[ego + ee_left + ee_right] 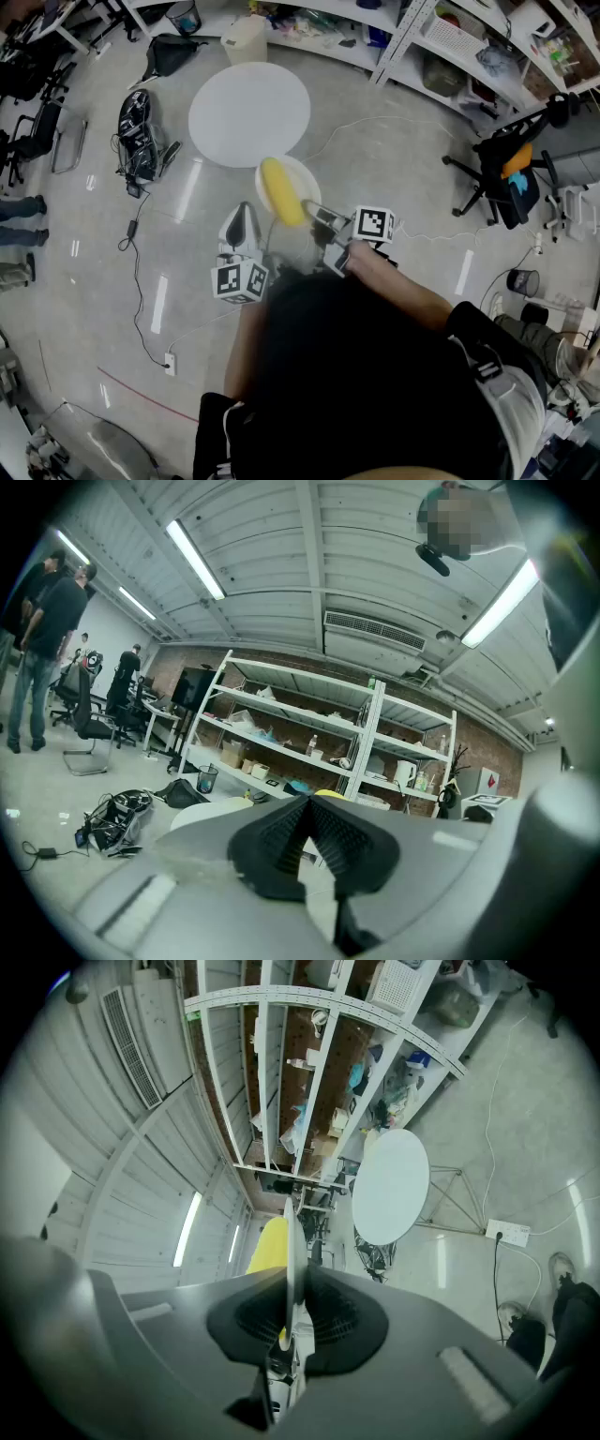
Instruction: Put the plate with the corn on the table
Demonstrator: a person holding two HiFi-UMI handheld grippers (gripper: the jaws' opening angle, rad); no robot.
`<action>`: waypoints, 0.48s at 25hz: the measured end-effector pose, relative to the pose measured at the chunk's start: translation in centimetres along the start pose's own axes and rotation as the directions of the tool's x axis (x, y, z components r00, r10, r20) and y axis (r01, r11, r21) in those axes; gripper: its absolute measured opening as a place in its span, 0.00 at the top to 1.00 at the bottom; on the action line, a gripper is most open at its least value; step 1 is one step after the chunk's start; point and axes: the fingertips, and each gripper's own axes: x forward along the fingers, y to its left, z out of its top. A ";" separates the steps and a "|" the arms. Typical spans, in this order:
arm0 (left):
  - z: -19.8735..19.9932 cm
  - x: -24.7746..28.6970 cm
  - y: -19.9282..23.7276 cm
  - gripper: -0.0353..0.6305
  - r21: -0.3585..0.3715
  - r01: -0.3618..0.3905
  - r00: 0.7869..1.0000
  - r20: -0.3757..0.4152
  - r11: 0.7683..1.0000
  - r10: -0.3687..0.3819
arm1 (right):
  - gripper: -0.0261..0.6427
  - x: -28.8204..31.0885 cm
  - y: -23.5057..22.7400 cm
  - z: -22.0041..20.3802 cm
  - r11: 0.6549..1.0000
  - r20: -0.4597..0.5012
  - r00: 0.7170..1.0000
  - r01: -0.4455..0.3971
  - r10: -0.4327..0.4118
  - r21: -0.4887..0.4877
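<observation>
Mid-carry, the right tool (317,216) clamps the rim of the plate (302,174), corn (282,192) on it, in mid-air short of the round white surface (248,114), the left tool (242,223) closed and empty; next it likely needs carrying forward, level, then lowering.

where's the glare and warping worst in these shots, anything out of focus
Head view: light streaks glare on the floor, edges bowed by the lens. Left gripper view: ceiling strip lights blown out, shelving curved. Right gripper view: dark corners, the plate rim soft close up between the jaws.
</observation>
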 end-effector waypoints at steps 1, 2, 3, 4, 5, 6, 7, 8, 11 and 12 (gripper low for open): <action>0.0 -0.1 0.0 0.94 0.000 0.000 1.000 0.000 1.000 0.000 | 0.90 0.1 0.1 -0.1 1.000 -0.001 1.000 -0.006 0.006 0.001; 0.1 -0.1 0.0 0.94 0.000 0.000 1.000 0.001 1.000 0.000 | 0.90 0.1 0.1 -0.2 1.000 -0.001 1.000 -0.009 0.009 0.004; 0.1 -0.2 0.1 0.94 -0.001 0.000 1.000 0.001 1.000 0.000 | 0.90 0.1 0.1 -0.3 1.000 -0.002 1.000 -0.006 0.006 0.008; 0.1 -0.3 0.1 0.94 -0.001 -0.001 1.000 0.002 1.000 0.001 | 0.90 0.1 0.1 -0.4 1.000 -0.003 1.000 0.000 0.000 0.011; 0.1 -0.3 0.1 0.94 -0.002 -0.001 1.000 0.002 1.000 0.001 | 0.90 0.1 0.0 -0.5 1.000 -0.004 1.000 0.000 0.000 0.012; 0.0 -0.4 0.1 0.94 -0.003 -0.001 1.000 0.002 1.000 0.001 | 0.90 0.1 0.1 -0.6 1.000 -0.004 1.000 -0.006 0.006 0.010; 0.0 -0.6 0.1 0.94 -0.005 -0.001 1.000 0.001 1.000 0.001 | 0.90 0.1 0.2 -0.7 1.000 -0.003 1.000 -0.013 0.013 0.006; 0.0 -0.7 0.2 0.94 -0.006 0.000 1.000 0.001 1.000 0.000 | 0.90 0.2 0.3 -0.8 1.000 -0.002 1.000 -0.017 0.017 0.001; 0.1 -1.0 0.6 0.94 -0.009 0.003 1.000 0.000 1.000 -0.003 | 0.90 0.4 0.3 -1.2 1.000 0.000 1.000 -0.010 0.010 -0.004; 0.1 -1.0 0.8 0.94 -0.010 0.003 1.000 0.001 1.000 -0.003 | 0.90 0.5 0.4 -1.3 1.000 0.002 1.000 -0.010 0.010 0.002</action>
